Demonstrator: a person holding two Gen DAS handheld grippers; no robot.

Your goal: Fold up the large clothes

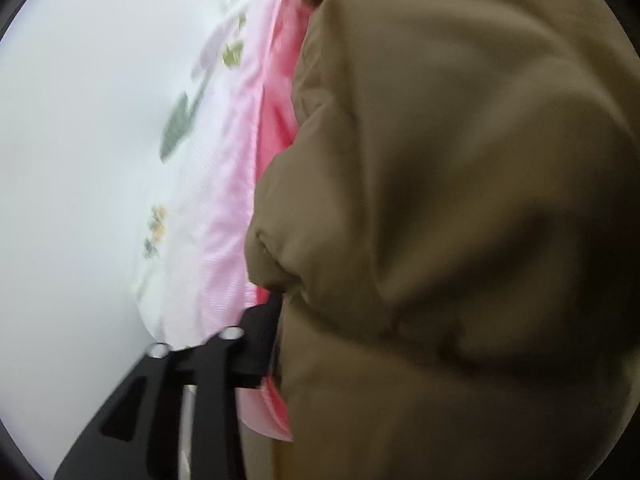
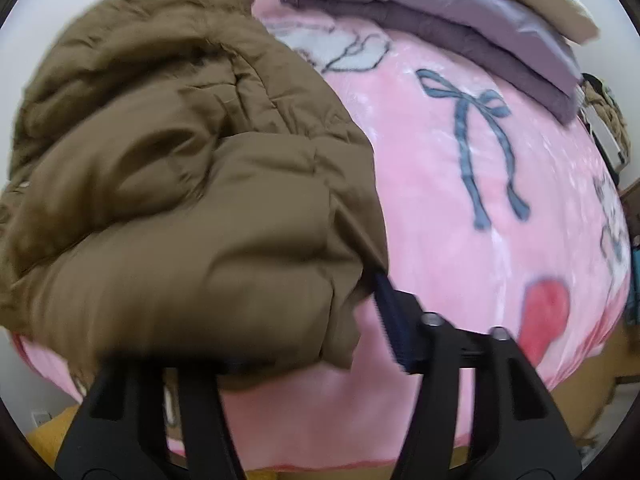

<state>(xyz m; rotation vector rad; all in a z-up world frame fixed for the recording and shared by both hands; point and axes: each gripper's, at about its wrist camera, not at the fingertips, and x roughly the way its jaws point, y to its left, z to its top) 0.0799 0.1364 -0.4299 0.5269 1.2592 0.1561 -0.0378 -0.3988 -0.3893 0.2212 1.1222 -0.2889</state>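
A brown padded jacket [image 2: 180, 184] lies bunched on a pink blanket [image 2: 460, 240] spread over a bed. In the right wrist view my right gripper [image 2: 304, 316] stands wide. Its right finger [image 2: 394, 320] shows bare beside the jacket's hem, and the left finger is under the fabric. The jacket's edge lies between the jaws. In the left wrist view the jacket [image 1: 460, 220] fills the right side. My left gripper [image 1: 332, 312] shows only its left finger [image 1: 260, 340], which touches the jacket's edge. Its other finger is hidden by the fabric.
Folded grey and purple clothes [image 2: 460, 20] are stacked at the far end of the bed with a beige piece on top. A white flower-printed sheet [image 1: 192, 140] and a pink hem run left of the jacket. A white wall [image 1: 72, 160] stands beyond.
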